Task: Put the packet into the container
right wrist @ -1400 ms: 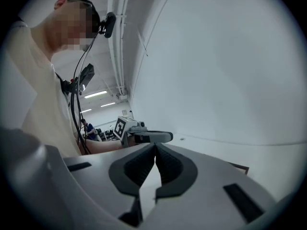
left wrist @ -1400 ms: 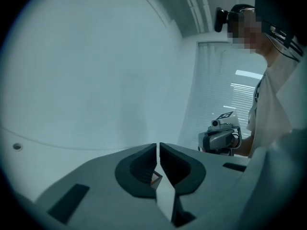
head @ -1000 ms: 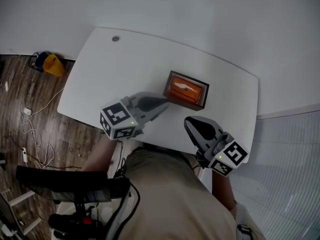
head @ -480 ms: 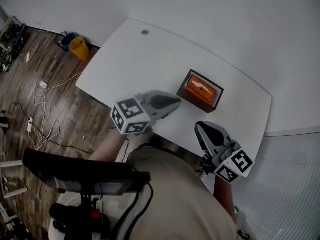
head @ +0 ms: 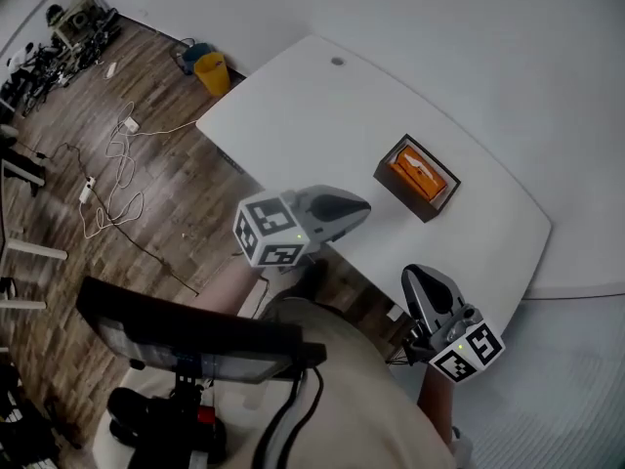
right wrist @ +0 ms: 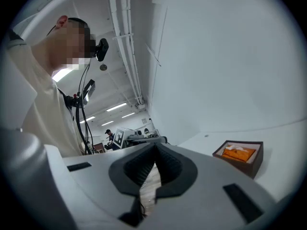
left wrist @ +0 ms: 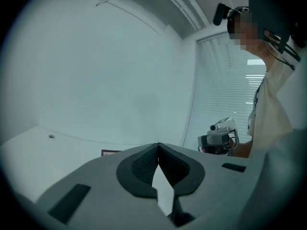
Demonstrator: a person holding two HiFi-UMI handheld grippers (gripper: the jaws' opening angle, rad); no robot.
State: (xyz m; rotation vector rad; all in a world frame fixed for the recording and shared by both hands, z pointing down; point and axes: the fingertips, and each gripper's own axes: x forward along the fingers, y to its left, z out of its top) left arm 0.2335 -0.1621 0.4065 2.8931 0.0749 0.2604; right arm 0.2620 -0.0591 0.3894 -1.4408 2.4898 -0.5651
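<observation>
Both tongs are pressed together with nothing between them: the left tongs (head: 365, 206) show their dark ribbed pads meeting at the tip in the left gripper view (left wrist: 158, 145), and the right tongs (head: 418, 274) show the same in the right gripper view (right wrist: 154, 147). Seen from the head view, the wooden floor (head: 68, 291) fills the left side, with loose white cables (head: 117, 179) lying across it and a yellow bin (head: 210, 69) standing by the far corner of the white counter (head: 312, 115). The person's light-clothed torso (head: 342, 399) takes up the bottom of the view, beside a dark flat panel on a stand (head: 186, 335). The left tongs hang about the counter's near edge, and the right tongs sit off that edge, nearer the person. The dark brown container (head: 402, 195) rests on the right part of the counter, well apart from both tongs; the right gripper view shows it to the right of the jaws (right wrist: 242, 166). The orange packet (head: 420, 172) lies inside the container (right wrist: 238, 154).
</observation>
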